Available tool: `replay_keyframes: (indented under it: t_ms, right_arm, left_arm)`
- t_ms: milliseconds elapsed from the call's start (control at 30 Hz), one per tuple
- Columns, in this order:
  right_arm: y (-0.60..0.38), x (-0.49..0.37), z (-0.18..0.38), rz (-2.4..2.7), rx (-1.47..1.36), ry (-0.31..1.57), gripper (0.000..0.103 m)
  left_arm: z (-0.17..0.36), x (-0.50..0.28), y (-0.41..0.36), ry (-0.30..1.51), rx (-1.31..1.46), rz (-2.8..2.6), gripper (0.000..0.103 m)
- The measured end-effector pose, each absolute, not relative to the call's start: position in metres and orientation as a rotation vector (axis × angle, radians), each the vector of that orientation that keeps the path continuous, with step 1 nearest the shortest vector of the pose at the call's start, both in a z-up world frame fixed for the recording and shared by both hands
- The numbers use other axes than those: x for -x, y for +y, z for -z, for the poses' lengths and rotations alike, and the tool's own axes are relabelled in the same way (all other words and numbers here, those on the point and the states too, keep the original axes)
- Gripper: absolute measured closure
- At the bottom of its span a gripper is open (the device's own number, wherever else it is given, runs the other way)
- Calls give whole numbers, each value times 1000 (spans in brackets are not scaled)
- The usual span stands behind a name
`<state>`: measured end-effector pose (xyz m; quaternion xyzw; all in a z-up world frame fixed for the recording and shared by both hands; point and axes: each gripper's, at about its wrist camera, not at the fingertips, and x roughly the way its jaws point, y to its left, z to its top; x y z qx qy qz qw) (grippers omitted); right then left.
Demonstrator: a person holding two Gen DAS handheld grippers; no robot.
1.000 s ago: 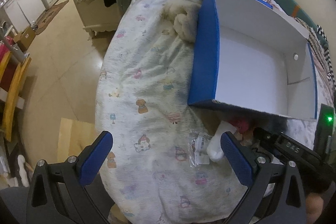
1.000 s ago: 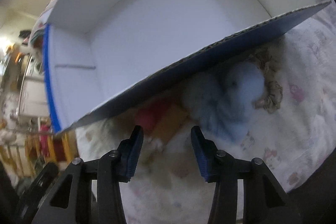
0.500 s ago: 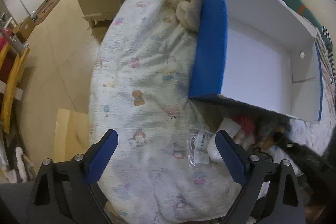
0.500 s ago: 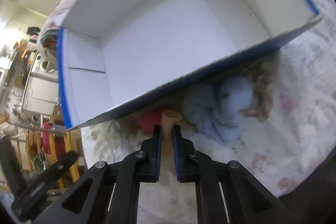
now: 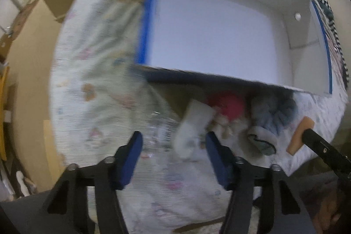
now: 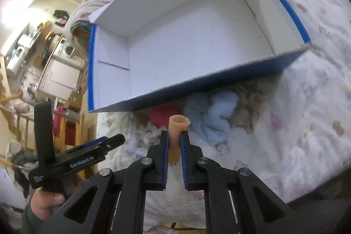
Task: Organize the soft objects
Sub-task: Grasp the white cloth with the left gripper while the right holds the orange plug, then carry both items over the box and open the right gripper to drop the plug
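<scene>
Here the right claw [image 6: 174, 142] pinches a tan soft tube [image 6: 177, 132], the blue box [image 6: 197, 93] just beyond; the left claw [image 5: 174, 149], half-open and just closing, straddles a white sock [image 5: 190, 126] untouched

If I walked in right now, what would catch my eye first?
Probably the big blue-and-white box, open and empty on the patterned bed cover. Just in front of it the right gripper pinches a tan rubbery piece, lifted above a heap of soft things lying against the box's near wall.
</scene>
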<state>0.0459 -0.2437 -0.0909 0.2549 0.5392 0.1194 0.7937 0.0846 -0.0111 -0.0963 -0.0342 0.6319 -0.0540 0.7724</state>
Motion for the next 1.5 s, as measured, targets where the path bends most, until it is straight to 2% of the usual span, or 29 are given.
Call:
replay_keyframes:
  t_ms: [100, 267, 333, 467, 767, 1033, 1300, 1500]
  right_arm:
    - [-244, -52, 87, -264, -545, 1134, 91]
    - [-261, -47, 91, -250, -557, 1131, 91]
    - [-262, -48, 92, -252, -560, 1134, 91]
    - [-258, -51, 88, -269, -556, 1121, 91]
    - [-251, -48, 90, -278, -523, 1131, 91]
    - [-245, -43, 87, -269, -474, 1125, 91]
    - [-245, -38, 70, -285, -457, 1082, 91]
    - [-248, -53, 45, -302, -461, 1031, 91]
  left_arm:
    - [109, -90, -23, 1414, 68, 140, 50]
    - [124, -96, -28, 1454, 26, 96, 58]
    - [129, -97, -29, 1471, 31, 94, 79]
    - [129, -97, -25, 1480, 77, 108, 80]
    - [79, -70, -6, 1320, 38, 98, 80]
    - [77, -53, 9, 1299, 43, 19, 80]
    - [36, -32, 5, 1202, 51, 32, 80]
    - [2, -52, -5, 1146, 63, 60, 80]
